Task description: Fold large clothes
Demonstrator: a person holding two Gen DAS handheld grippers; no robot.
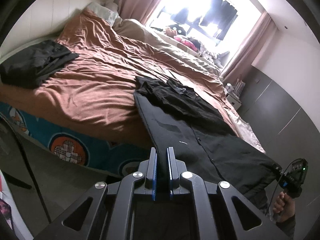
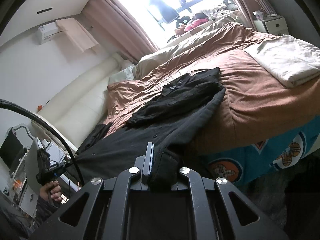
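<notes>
A large black garment (image 1: 192, 120) lies stretched from the brown bed (image 1: 96, 84) out over its edge toward me. My left gripper (image 1: 162, 156) is shut on one corner of its hem. My right gripper (image 2: 160, 156) is shut on the other corner, with bunched black cloth covering its right finger. The garment (image 2: 160, 118) hangs taut between the two grippers, its upper part crumpled on the bed. The right gripper also shows in the left wrist view (image 1: 278, 169), and the left gripper shows in the right wrist view (image 2: 66, 165).
A second dark garment (image 1: 38, 60) lies heaped at the bed's left side. A folded cream cloth (image 2: 286, 62) lies on the bed. A blue patterned sheet (image 1: 66, 146) hangs below the mattress. A bedside cabinet (image 2: 272, 24) stands by the window.
</notes>
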